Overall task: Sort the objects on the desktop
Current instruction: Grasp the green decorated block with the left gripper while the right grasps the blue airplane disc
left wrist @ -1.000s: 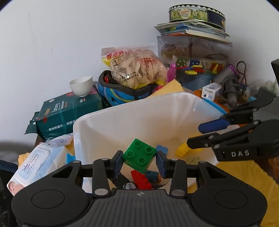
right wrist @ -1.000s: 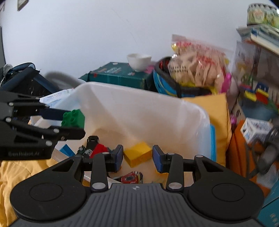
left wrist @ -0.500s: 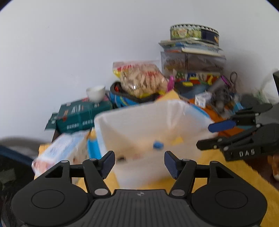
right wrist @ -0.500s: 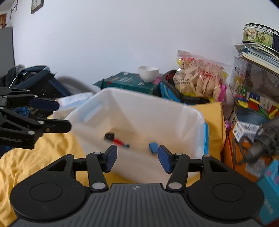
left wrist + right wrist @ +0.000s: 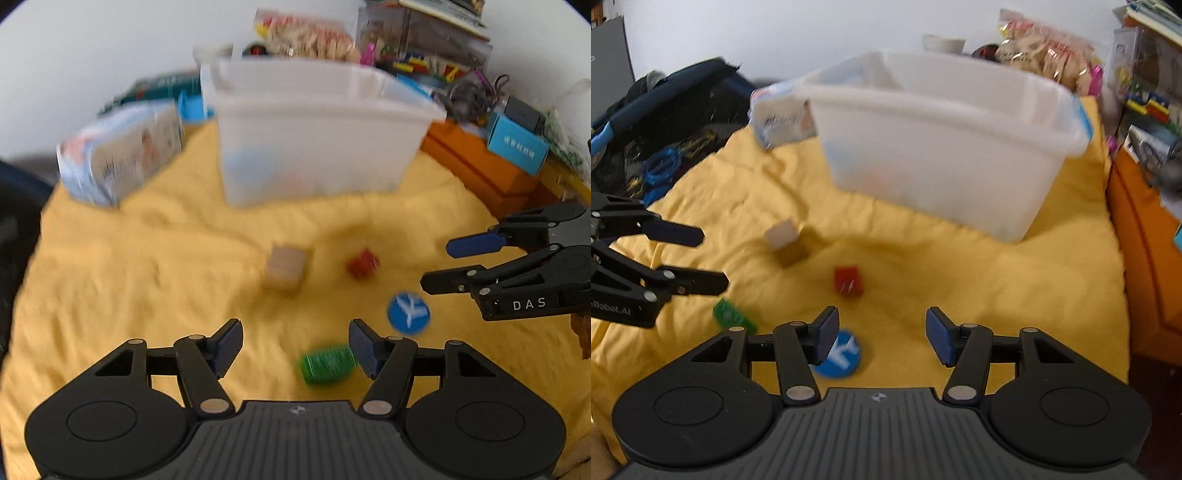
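Beyond both tongs stands the white bin [image 5: 314,147] on the yellow cloth [image 5: 147,258]. Nearer lie a tan block [image 5: 285,267], blue disc [image 5: 408,313], green piece [image 5: 327,363] and red brick [image 5: 849,281]. Left tongs [image 5: 295,349] and right tongs [image 5: 882,338] gape, empty.

Blurred, non-task clutter only: yellow crumpled cloth [image 5: 155,266] spread under both sets of jaws. Pale soft wipes pack [image 5: 118,155] lies far ahead-left of the left jaws. Orange flat box [image 5: 476,162] far ahead-right, small blue carton [image 5: 517,147] on top of it. Dark green box [image 5: 159,86] at the wall. Black and blue bag [image 5: 665,110] far left of the right jaws. Clear snack bag [image 5: 1045,55] beyond, at the wall
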### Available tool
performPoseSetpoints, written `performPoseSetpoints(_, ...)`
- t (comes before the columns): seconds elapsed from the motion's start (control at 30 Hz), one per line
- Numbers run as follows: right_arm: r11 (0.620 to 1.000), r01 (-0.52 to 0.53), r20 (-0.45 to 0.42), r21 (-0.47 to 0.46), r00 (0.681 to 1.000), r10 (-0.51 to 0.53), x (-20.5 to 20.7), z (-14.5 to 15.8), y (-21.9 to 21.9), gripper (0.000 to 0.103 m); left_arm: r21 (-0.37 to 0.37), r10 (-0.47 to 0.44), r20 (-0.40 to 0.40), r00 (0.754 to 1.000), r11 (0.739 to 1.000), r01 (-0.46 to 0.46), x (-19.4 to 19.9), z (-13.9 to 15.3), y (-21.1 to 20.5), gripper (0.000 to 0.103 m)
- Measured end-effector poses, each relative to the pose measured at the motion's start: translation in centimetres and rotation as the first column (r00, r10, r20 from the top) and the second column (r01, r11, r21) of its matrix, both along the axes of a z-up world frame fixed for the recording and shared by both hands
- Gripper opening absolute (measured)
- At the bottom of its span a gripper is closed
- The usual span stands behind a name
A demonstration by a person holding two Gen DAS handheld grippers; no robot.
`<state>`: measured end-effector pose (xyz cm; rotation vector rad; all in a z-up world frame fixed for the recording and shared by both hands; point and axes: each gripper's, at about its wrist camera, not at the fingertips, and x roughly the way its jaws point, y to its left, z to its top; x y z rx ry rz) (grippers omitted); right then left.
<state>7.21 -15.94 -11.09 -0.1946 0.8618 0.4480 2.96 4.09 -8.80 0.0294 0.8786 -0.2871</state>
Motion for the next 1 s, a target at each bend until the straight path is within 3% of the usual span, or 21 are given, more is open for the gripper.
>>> performPoseSetpoints(0.17, 1.0, -0.021, -0.029, -0.009, 0.999, 0.021, -1.1, -0.9, 0.3, 0.055, -0.043, 0.001, -0.039, 0.999, 0.999, -0.003, -0.4, -1.0, -0.1, 0.067)
performPoseSetpoints(0.4, 0.998, -0.058, -0.053, -0.014, 0.997, 0.057, -1.8, -2.0, 1.4, 0.055, -0.032, -0.055, -0.062, 0.997, 0.998, 0.053, -0.1, -1.8, -2.0, 0.065)
performPoseSetpoints(0.47, 0.997, -0.072, -0.054, -0.02, 0.996, 0.071, -1.8, -2.1, 1.8, 0.056, -0.023, -0.059, -0.078, 0.995, 0.998, 0.057, 0.1, -2.4, -2.3, 0.062)
performPoseSetpoints(0.57, 0.996, -0.083, -0.055, -0.032, 0.995, 0.082, -1.7, -2.5, 2.2, 0.056, -0.016, -0.043, -0.087, 0.995, 0.999, 0.042, 0.4, -3.1, -2.1, 0.047)
performPoseSetpoints(1.0, 0.998, -0.063, -0.047, -0.02, 0.997, 0.062, -0.5, -2.5, 2.4, 0.057, 0.031, -0.024, -0.067, 0.997, 0.999, 0.026, 0.8, -2.9, 0.0, 0.047)
